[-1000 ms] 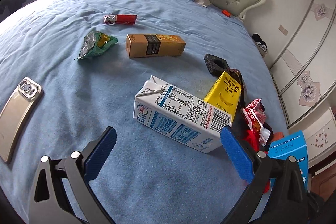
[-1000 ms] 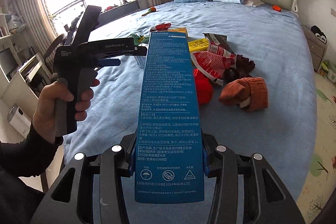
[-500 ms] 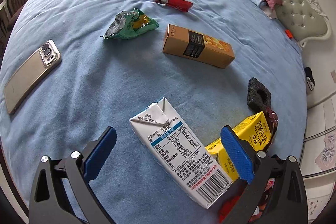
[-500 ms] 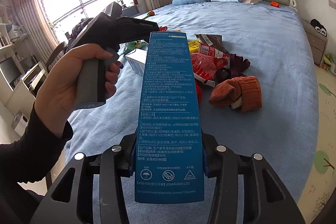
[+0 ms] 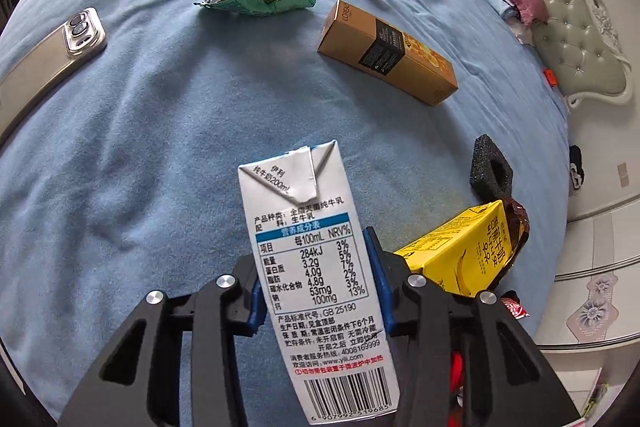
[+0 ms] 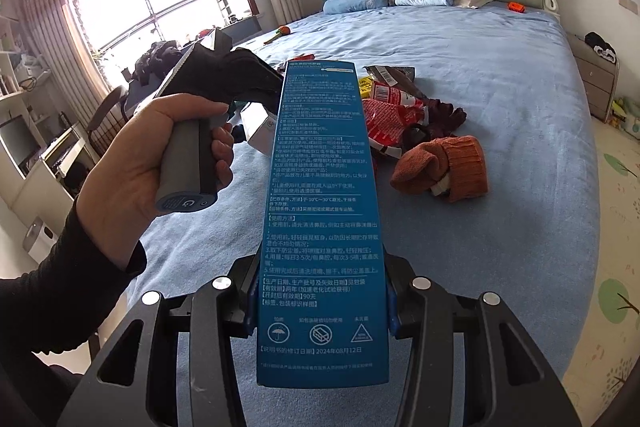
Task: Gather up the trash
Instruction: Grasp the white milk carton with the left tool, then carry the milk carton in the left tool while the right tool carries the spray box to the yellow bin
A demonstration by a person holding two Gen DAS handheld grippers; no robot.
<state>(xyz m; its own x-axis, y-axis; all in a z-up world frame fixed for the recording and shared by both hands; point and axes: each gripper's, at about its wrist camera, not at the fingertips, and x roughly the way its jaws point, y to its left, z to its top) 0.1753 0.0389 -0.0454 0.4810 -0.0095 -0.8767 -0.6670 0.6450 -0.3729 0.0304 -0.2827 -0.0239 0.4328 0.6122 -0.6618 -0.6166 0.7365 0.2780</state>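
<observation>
The left tongs (image 5: pixel 318 275) are closing on a white milk carton (image 5: pixel 316 267); their blue pads (image 5: pixel 375 275) touch both of its sides. The carton is long, with a blue band, black print, a barcode at the near end and a folded flap at the far end, above the blue bed (image 5: pixel 160 131). The right tongs (image 6: pixel 322 303) are clamped on a long blue box (image 6: pixel 324 211) with pale print. A yellow carton (image 5: pixel 460 259) lies just beside.

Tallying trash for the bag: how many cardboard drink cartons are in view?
2. The white milk carton sits between the closing left tool's blue pads; the yellow carton lies on the blue bedspread beside it. Others may be hidden.
</observation>
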